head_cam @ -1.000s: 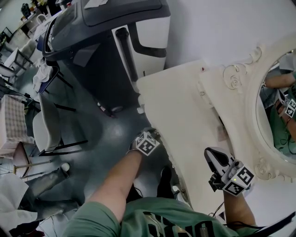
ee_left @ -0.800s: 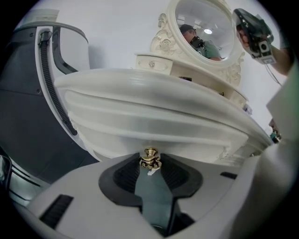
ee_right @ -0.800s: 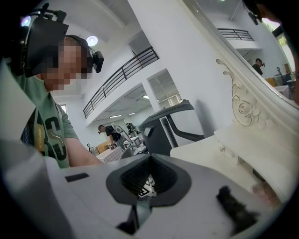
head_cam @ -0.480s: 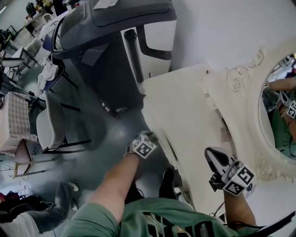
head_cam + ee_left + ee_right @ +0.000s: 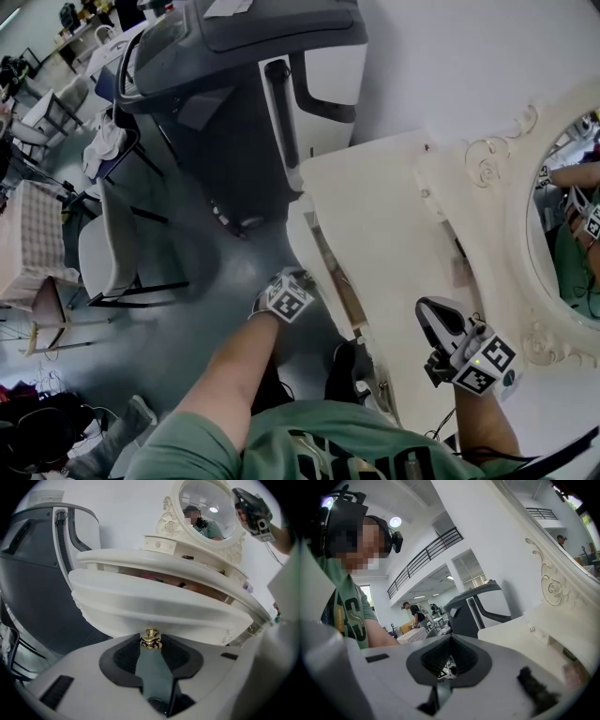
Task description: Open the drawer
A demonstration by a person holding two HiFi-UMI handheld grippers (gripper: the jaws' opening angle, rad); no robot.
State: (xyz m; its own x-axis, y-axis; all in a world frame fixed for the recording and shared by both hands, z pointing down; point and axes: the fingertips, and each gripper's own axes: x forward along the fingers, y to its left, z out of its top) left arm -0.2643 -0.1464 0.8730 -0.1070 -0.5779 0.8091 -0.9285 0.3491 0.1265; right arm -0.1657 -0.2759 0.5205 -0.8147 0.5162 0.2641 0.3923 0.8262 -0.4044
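Grip first: the left gripper has its dark pads pinched on the small brass knob at the middle of the drawer — the knob sits right at the pad tips, with one pad touching each side. The drawer front is cream, curved and moulded. It stands out from under the top of the dressing table, and a dark gap above it shows a little of the inside. In the head view the drawer juts from the table's front edge toward the person, its open strip visible from above. The left forearm reaches down to it over the grey floor.

The right gripper is held over the table top near the person's body, well apart from the drawer. Its own view shows the pads pressed together with nothing between them.

An oval mirror in an ornate carved frame rises at the back of the table. Below it sits a small upper drawer with its own little knob. Beside the table, to its left in the head view, stands a large grey-and-white machine. Further left — chairs and a checked cloth over another table.
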